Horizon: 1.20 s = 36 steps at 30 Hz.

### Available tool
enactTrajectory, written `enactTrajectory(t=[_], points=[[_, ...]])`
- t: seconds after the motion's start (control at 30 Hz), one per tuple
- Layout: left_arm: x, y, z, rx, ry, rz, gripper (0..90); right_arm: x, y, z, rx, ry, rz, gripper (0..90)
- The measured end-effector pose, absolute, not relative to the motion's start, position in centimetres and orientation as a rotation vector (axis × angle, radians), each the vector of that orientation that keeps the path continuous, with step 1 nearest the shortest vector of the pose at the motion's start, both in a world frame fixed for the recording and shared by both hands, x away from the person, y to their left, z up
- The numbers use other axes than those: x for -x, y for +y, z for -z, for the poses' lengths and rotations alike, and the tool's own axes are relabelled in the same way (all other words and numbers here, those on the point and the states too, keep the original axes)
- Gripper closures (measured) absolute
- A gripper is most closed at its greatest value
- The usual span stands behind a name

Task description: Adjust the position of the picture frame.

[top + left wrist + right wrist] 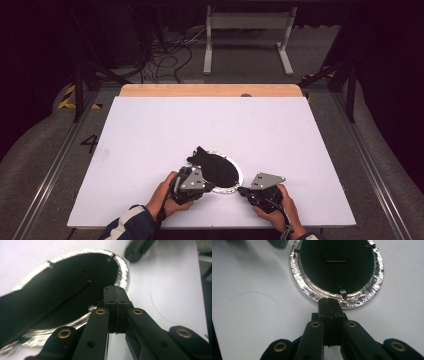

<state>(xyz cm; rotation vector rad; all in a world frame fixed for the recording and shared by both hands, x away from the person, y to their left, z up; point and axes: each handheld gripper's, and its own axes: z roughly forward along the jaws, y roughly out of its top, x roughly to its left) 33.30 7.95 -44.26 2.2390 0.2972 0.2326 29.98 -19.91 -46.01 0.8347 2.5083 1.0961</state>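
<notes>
Foil-rimmed and round, a shallow pan (236, 175) lies on the white table (150, 130), close to its near edge and a little right of the middle of that edge, with a black sheet (212, 164) draped over it. One end of the black sheet sticks out past the rim toward the far left, so that the silver rim shows mainly along the right and near sides. In the right gripper view the crinkled rim (362, 298) rings a dark, flat inside, and a small clip (343, 293) sits on the near part of that rim. The left gripper (206, 186), held in a person's hand, meets the pan at its near-left side; its jaws are pressed together, and whether they pinch the sheet or the rim cannot be told. The right gripper (242, 190) sits just beside the near-right part of the rim, jaws likewise pressed together with nothing seen between them. A striped sleeve (127, 225) enters at the near edge. Beyond the far edge runs a strip of bare wood (210, 90).
</notes>
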Motion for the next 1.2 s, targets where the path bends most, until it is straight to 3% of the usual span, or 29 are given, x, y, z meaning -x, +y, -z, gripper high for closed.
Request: enactTrajectory(t=[0.6,1.2], points=[[-38.7,16.4,41.9,-2.044,0.569,-0.369,90.0,-29.8,-18.7,46.0,-0.820,2.499,-1.080,90.0],[-43.3,13.4,45.1,-2.135,0.654,-0.329,88.8,-29.7,-17.9,46.1,-0.823,2.507,-1.092,90.0]])
